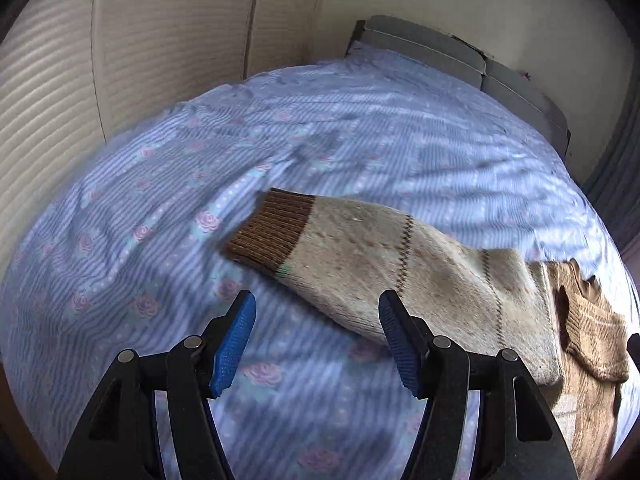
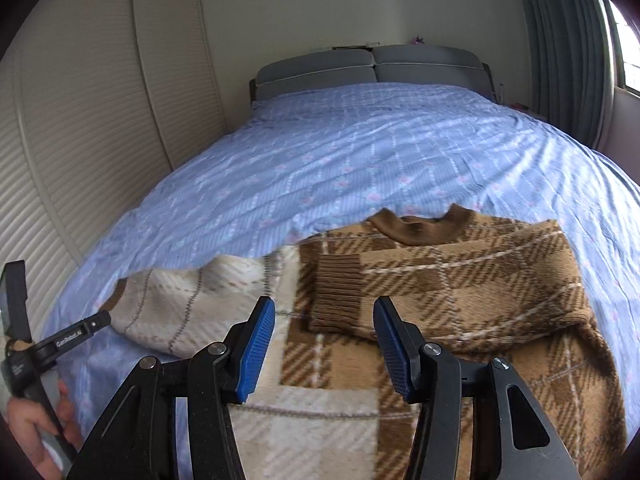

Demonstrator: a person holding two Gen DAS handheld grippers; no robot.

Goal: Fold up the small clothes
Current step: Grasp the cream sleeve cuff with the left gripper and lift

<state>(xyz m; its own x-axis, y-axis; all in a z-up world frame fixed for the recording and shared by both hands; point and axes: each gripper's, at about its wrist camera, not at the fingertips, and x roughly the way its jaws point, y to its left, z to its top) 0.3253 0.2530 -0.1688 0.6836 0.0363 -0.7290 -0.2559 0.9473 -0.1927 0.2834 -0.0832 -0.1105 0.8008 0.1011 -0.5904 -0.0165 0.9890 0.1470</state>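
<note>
The sweater [image 1: 420,276] lay flat on the blue flowered bedspread [image 1: 200,184], near the foot of the bed. In the left wrist view we saw its cream sleeve [image 1: 360,256] stretched out to the left over the cover, ending in a ribbed brown cuff [image 1: 272,228]. Our left gripper [image 1: 316,344] hovered just above the bedspread beside that sleeve, its blue pads [image 1: 234,344] spread wide and holding nothing. The knit looked thick, soft and limp; we judged it light but floppy, likely to sag and drag on the cover unless lifted clear. The cuff seemed the best hold on this side, being denser ribbing that the pads could pinch without slipping.

In the right wrist view the body of the sweater showed as a brown and cream plaid, with the brown collar [image 2: 420,228] at the far edge toward the grey headboard [image 2: 372,66]. The other sleeve [image 2: 440,300] was already laid across the chest, its ribbed cuff [image 2: 340,292] pointing left. Our right gripper [image 2: 324,350] hung over the lower chest, jaws wide apart and empty. We judged that the hem or the shoulder seam would take a firmer pinch than the open plaid, where the fuzzy knit might stretch. The left gripper's handle and hand [image 2: 36,428] showed at the lower left edge.
</note>
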